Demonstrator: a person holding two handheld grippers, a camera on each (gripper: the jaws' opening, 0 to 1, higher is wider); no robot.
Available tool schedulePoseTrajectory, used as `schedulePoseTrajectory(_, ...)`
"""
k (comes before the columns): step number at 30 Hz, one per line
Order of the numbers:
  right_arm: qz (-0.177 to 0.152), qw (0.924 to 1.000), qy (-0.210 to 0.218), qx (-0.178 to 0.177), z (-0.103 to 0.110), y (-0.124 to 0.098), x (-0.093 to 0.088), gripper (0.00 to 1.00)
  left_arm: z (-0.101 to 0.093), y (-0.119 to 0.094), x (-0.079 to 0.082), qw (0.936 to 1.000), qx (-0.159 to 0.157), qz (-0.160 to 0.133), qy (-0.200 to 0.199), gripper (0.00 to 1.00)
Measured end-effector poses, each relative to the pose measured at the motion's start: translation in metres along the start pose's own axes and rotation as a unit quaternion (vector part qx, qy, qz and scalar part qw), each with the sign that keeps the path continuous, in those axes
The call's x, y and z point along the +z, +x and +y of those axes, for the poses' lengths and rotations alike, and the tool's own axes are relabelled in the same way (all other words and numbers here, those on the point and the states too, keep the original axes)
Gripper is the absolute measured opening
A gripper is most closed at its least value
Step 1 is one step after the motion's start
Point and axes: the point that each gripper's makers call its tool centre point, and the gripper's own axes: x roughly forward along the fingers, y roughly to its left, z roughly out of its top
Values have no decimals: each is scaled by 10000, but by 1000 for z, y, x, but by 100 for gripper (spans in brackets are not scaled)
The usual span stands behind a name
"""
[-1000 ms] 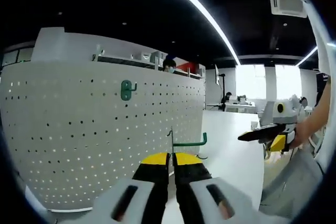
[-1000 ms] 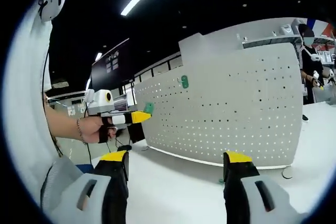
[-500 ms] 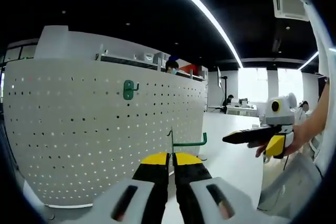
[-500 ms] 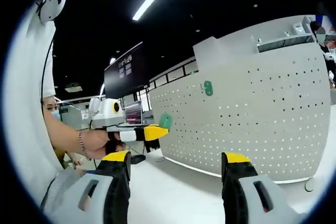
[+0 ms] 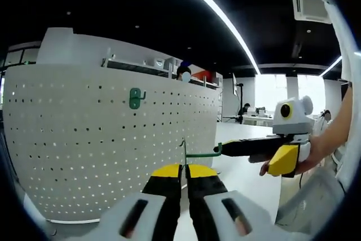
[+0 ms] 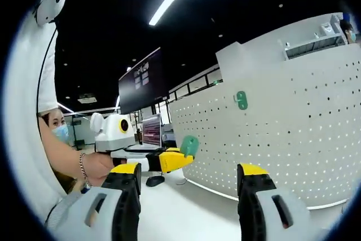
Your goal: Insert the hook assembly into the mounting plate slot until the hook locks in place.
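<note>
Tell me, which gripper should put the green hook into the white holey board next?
The left gripper, probably. Its fingers are shut on the green hook and point at the pegboard. The right gripper is open and holds nothing, so it would have to take the hook first.

Both views look forward along their own jaws, angled up toward the white perforated metal pegboard panel (image 5: 113, 139) (image 6: 293, 134). The left gripper view faces it nearly square and near; the right gripper view sees it obliquely, from farther right.
</note>
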Motion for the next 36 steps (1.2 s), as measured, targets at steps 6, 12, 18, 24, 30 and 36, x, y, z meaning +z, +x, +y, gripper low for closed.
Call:
schedulePoseTrajectory(6, -47, 9999, 72, 73, 5, 13, 2, 64, 0, -1, 0, 10000, 15, -14, -19, 2)
schedulePoseTrajectory(12, -114, 9996, 198, 142, 6, 23, 5, 58, -1, -1, 1, 10000, 11, -34, -24, 2)
schedulePoseTrajectory(18, -132, 9995, 226, 172, 5, 28, 8, 50, -2, -1, 2, 10000, 9, -42, -27, 2)
schedulePoseTrajectory(24, -112, 9994, 275, 193, 5, 31, 7, 39, -2, 0, 3, 10000, 23, -68, -63, 2)
schedulePoseTrajectory(30, -70, 9994, 247, 214, 6, 35, 7, 28, -4, 0, 2, 10000, 5, -48, -62, 2)
schedulePoseTrajectory(36, -22, 9994, 272, 197, 6, 38, 6, 15, -3, -1, 1, 10000, 19, -41, -67, 2)
